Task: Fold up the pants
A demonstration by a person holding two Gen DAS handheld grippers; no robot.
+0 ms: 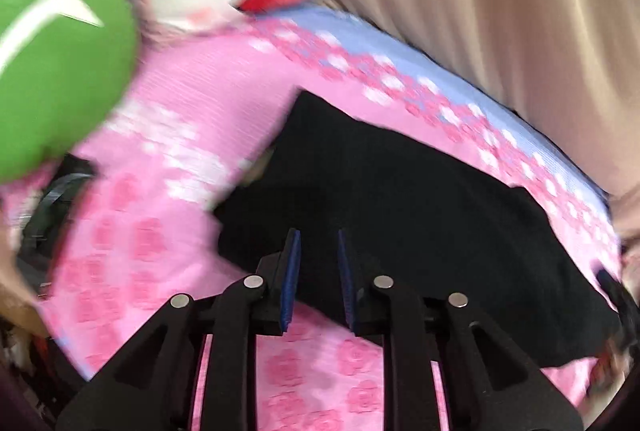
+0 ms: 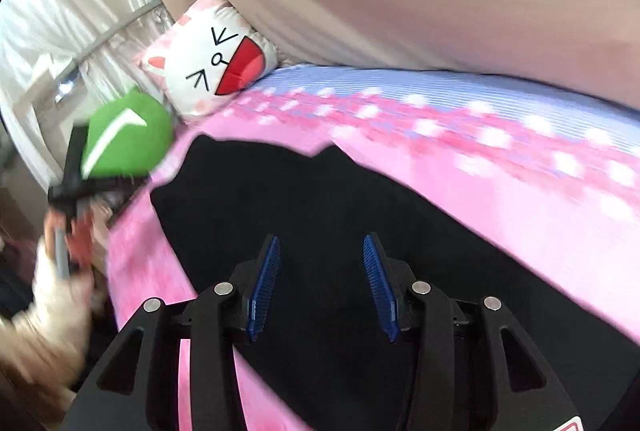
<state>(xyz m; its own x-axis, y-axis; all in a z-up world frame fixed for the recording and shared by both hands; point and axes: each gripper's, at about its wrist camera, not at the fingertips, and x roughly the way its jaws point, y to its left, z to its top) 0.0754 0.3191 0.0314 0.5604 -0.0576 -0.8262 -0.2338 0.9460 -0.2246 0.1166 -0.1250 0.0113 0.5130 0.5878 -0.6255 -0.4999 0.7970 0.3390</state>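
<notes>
On the pink bed (image 1: 168,191), both tongs, left (image 1: 318,279) and right (image 2: 320,287), hang released (nothing held) above the black pants (image 1: 400,199); a sloppy grab could mess the fold.

Left hand-held gripper (image 1: 318,239) narrowly parted, right hand-held gripper (image 2: 320,243) wider, both empty.

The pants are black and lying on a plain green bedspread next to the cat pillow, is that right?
Not quite. The pants are black, but the bedspread is pink with a flower pattern, not plain green. The right wrist view shows it, with the cat pillow at its head.
</notes>
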